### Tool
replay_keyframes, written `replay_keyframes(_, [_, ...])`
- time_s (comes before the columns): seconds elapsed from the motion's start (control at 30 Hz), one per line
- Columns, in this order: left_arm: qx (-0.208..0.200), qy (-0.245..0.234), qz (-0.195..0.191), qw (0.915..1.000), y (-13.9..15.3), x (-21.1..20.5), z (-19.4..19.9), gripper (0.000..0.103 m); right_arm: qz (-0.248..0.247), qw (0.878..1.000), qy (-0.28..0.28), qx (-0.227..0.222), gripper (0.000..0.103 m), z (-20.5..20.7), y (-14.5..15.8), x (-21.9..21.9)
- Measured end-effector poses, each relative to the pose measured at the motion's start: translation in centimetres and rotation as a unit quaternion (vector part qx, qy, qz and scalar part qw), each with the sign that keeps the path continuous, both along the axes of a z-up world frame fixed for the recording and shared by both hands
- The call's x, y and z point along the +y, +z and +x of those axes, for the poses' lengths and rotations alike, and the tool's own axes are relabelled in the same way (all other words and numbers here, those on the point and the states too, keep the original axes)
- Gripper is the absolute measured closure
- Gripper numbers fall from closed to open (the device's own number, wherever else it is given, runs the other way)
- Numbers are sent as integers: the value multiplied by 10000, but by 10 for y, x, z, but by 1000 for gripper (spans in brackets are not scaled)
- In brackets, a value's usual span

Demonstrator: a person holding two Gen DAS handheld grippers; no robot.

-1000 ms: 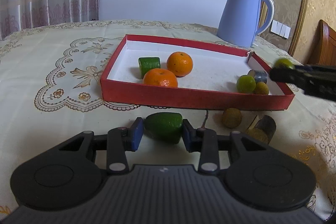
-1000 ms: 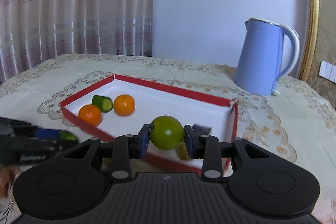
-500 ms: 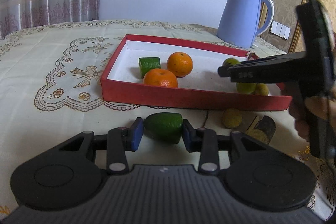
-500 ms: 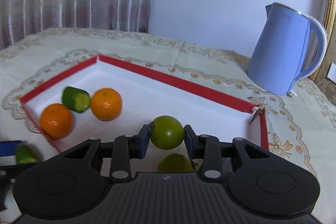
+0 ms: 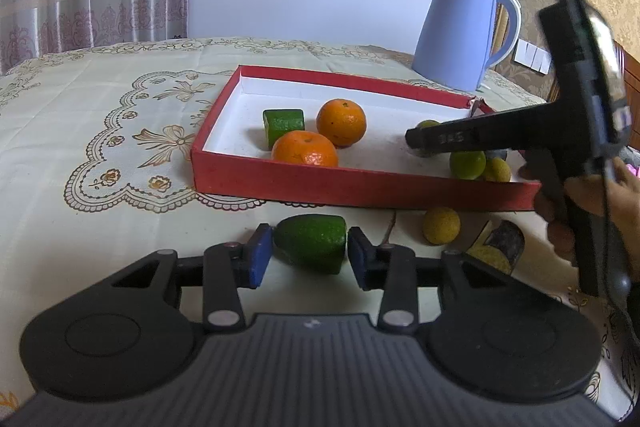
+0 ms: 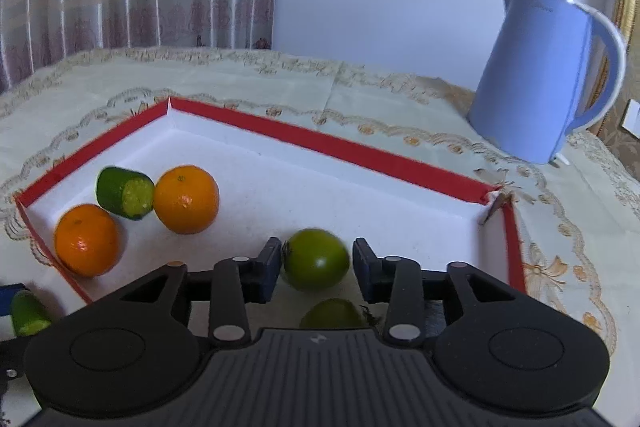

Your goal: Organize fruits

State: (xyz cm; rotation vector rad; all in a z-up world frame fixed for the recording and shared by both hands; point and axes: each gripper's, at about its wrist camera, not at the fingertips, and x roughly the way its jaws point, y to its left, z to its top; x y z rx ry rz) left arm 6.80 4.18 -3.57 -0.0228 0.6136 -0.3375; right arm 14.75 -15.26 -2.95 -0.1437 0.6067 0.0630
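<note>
Right tool (image 6: 316,267): jaws just been opening, now parted a little, round green fruit (image 6: 316,259) between pads, gap visible on right side, likely released. Fruit sits inside red tray (image 6: 344,151), near edge, right part; likely light, firm, smooth, rolls easily; take across widest middle.

Left tool (image 5: 310,255): jaws narrow, just been easing apart, cut green fruit piece (image 5: 311,242) between blue pads, slim gaps showing. Piece on desk (image 5: 80,131), just near of tray; flat cut face, steadier.

Farther left in tray: two oranges (image 6: 186,199), another cut green piece (image 6: 125,193).

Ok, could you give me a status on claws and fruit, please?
Right claw just opened, green fruit loose over red tray. Left claw just eased open around cut green piece. Nothing blocking.
</note>
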Motion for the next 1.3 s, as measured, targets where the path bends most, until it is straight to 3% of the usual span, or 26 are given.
replay_keyframes(0.07, [-1,-6,7,10000,0,0,0,65,35,9998,22,-185,36,-10,7,-3])
replay_keyframes(0.1, [0,-6,7,10000,0,-1,0,65,33,9995,5,-307,34,-16,10,-3])
replay_keyframes(0.4, [-2,-29,21,10000,0,-1,0,63,241,9968,116,-748,34,-91,24,-22])
replay_keyframes(0.67, [-5,-49,49,10000,0,-3,0,61,513,9974,34,-499,31,-141,10,-49])
replay_keyframes(0.8, [-8,-56,68,10000,0,-3,0,60,316,9989,-68,-331,31,-144,-5,-49])
replay_keyframes(1.03, [-22,-65,157,9999,0,-4,0,60,651,9974,-303,0,31,-120,-19,-53])
replay_keyframes(1.3, [-42,-35,209,9998,0,-5,-1,63,629,9976,-279,106,14,-111,-24,-48])
